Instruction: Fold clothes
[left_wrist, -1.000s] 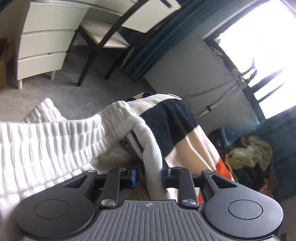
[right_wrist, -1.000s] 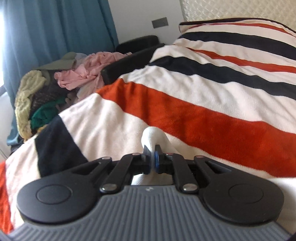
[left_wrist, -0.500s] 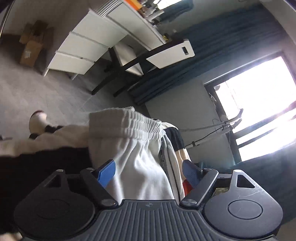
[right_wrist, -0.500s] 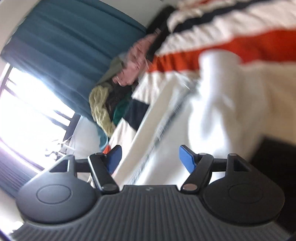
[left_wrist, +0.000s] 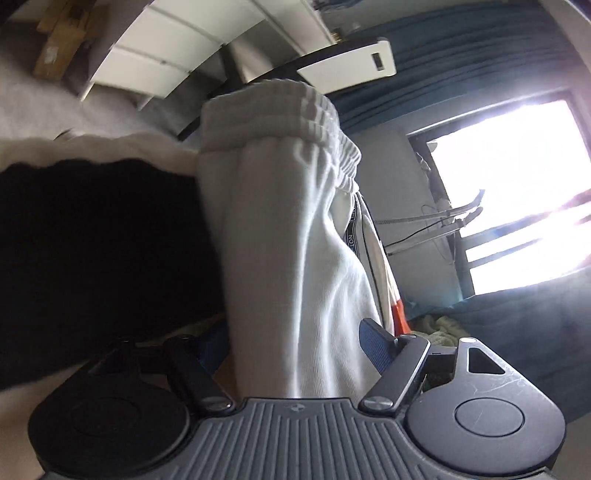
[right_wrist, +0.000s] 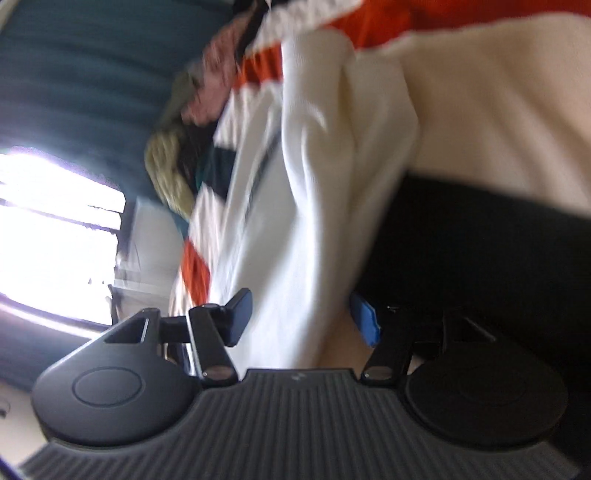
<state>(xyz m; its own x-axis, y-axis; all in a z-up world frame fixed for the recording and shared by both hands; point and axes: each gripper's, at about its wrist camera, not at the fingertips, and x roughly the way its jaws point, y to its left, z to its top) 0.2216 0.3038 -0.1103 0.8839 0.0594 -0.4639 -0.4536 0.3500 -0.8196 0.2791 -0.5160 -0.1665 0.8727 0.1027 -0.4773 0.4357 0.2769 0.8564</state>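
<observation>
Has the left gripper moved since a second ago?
Yes. The left gripper has opened and tilted upward: the window sits lower in its view, and the white garment hangs between its fingers.

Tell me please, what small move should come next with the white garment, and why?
Probably draw both away from the cloth. The left hand-held gripper and the right hand-held gripper are both open, with the white garment lying loose between the fingers on the striped blanket. Nothing is gripped, so backing off first seems safest; the right view is blurred, so the fold's neatness is unclear.
</observation>
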